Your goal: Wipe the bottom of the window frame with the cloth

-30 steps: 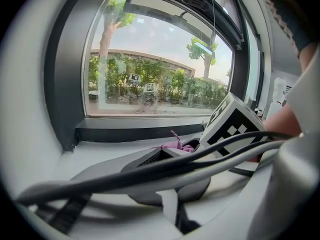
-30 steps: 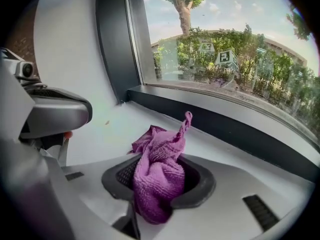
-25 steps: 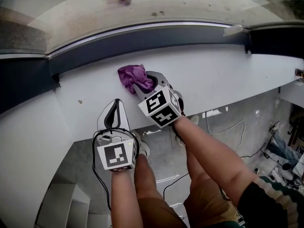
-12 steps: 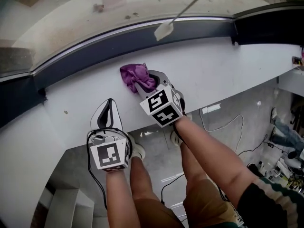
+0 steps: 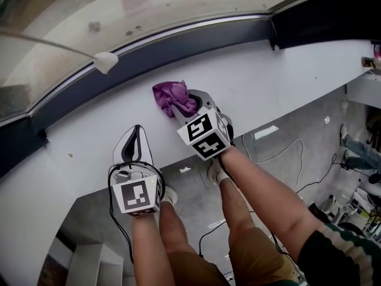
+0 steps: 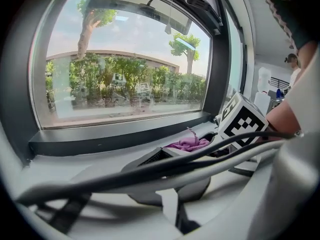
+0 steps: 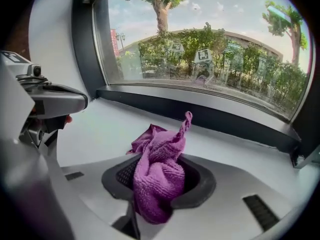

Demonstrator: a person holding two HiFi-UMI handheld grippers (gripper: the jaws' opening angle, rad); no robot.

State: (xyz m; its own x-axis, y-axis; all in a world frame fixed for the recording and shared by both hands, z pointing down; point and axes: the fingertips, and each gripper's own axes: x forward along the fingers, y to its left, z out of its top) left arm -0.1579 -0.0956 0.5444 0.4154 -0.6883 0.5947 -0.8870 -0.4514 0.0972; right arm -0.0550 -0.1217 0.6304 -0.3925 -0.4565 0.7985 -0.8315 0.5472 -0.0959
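A crumpled purple cloth point(image 5: 171, 95) lies on the white sill point(image 5: 286, 82), a little short of the dark bottom rail of the window frame point(image 5: 196, 43). My right gripper point(image 5: 186, 107) is shut on its near end. In the right gripper view the cloth point(image 7: 159, 169) bulges up between the dark pads of my right gripper point(image 7: 155, 196), with the frame's rail point(image 7: 210, 119) beyond. My left gripper point(image 5: 136, 143) rests on the sill to the left and nearer the edge, shut, holding nothing. In the left gripper view cables cross in front of my left gripper point(image 6: 170, 179), and the cloth point(image 6: 190, 144) shows beyond.
A white cord pull point(image 5: 106, 61) hangs in front of the glass at the left. The sill's near edge drops to a grey floor with cables point(image 5: 286, 159) and steps point(image 5: 83, 261). The frame's right upright point(image 7: 305, 134) closes the sill's far end.
The head view has swung, so the window frame and the cord pull have slid left in the picture. Both grippers and the cloth have hardly moved on the sill.
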